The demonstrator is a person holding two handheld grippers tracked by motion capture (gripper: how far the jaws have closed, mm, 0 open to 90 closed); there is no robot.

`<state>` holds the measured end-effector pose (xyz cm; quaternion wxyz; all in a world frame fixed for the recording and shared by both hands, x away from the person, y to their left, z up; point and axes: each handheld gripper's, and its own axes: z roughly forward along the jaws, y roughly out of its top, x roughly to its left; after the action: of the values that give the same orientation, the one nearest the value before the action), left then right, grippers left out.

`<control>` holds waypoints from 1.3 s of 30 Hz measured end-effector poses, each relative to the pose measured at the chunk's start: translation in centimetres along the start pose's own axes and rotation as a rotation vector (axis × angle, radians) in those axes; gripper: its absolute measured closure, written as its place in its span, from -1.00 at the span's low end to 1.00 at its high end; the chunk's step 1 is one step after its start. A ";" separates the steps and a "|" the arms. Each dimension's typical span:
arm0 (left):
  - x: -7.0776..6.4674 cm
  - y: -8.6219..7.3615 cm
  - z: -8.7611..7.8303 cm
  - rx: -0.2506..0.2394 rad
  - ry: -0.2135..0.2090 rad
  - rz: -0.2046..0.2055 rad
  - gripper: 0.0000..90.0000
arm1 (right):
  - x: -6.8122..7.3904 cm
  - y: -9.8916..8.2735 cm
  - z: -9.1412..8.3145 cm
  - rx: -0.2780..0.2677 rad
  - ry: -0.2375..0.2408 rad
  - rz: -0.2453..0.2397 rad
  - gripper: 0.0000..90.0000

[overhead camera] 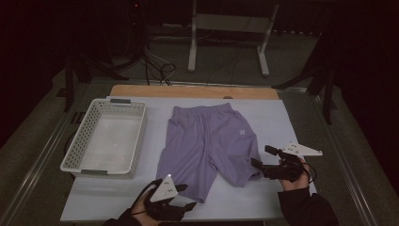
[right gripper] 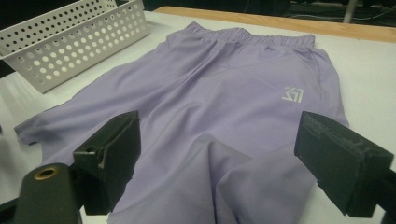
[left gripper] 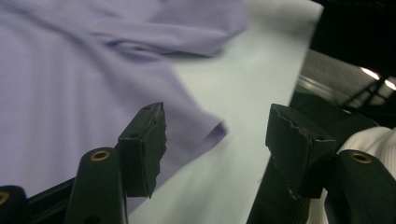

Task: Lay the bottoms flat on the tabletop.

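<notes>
Purple shorts (overhead camera: 207, 141) lie flat on the desk (overhead camera: 282, 117), next to a white basket (overhead camera: 106, 136).

The left gripper (overhead camera: 186, 197) sits at one leg's hem, the right gripper (overhead camera: 261, 157) at the other; both sets of fingers are apart and hold nothing.

The shorts (overhead camera: 207, 141) are looking like soft, matt lilac cloth. The perforated basket (overhead camera: 106, 139) is showing as white plastic, sitting beside smooth pale sheeting (overhead camera: 282, 122) over a wooden tabletop (overhead camera: 193, 91).
</notes>
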<state>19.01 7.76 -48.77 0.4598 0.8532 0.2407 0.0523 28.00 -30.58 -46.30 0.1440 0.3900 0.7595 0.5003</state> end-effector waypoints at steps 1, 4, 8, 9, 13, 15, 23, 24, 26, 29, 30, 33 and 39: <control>-0.1 0.2 0.6 0.010 -0.010 0.014 -0.15 | 0.0 0.0 0.0 0.002 0.002 0.000 -0.68; -0.3 0.5 2.0 0.043 -0.025 0.035 -0.13 | 0.0 -0.1 0.0 0.001 0.003 0.002 -0.68; 0.1 0.4 4.8 0.125 -0.045 0.061 -0.03 | 0.0 -0.1 0.0 0.002 0.006 0.001 -0.68; 0.1 0.3 5.2 0.146 -0.046 0.070 0.02 | 0.0 -0.1 0.0 0.003 0.006 0.000 -0.68; 0.5 0.0 6.3 0.198 -0.043 0.077 0.14 | -0.1 -0.1 0.0 0.000 0.005 0.001 -0.68; 0.4 -0.1 6.6 0.202 -0.023 0.100 0.24 | -0.2 -0.1 0.0 0.000 0.005 0.000 -0.68; 0.2 1.5 5.8 0.144 -0.013 0.096 0.94 | -0.4 -0.1 -0.2 -0.004 -0.002 -0.001 -0.68; -0.1 2.0 5.5 0.131 -0.018 0.104 0.94 | -0.4 -0.1 -0.2 -0.008 -0.006 0.004 -0.68; -0.6 3.2 5.1 0.098 -0.039 0.109 0.94 | -0.5 0.0 -0.4 -0.012 -0.012 0.005 -0.68; -1.2 4.9 5.0 0.079 -0.060 0.146 0.94 | -0.6 0.1 -0.7 -0.021 -0.015 0.003 -0.68; -1.2 5.4 5.1 0.076 -0.076 0.144 0.94 | -0.6 0.1 -0.8 -0.027 -0.014 0.009 -0.68; -1.2 6.2 6.1 0.087 -0.101 0.160 0.93 | -0.7 0.2 -0.9 -0.031 -0.018 0.010 -0.68; -0.9 5.1 9.4 0.189 -0.150 0.169 0.90 | -0.8 0.0 -0.9 -0.028 -0.010 0.017 -0.68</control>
<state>22.95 -2.17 -49.86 0.3881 0.9114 0.1368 0.0041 28.02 -31.77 -46.00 0.1491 0.3967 0.7485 0.5100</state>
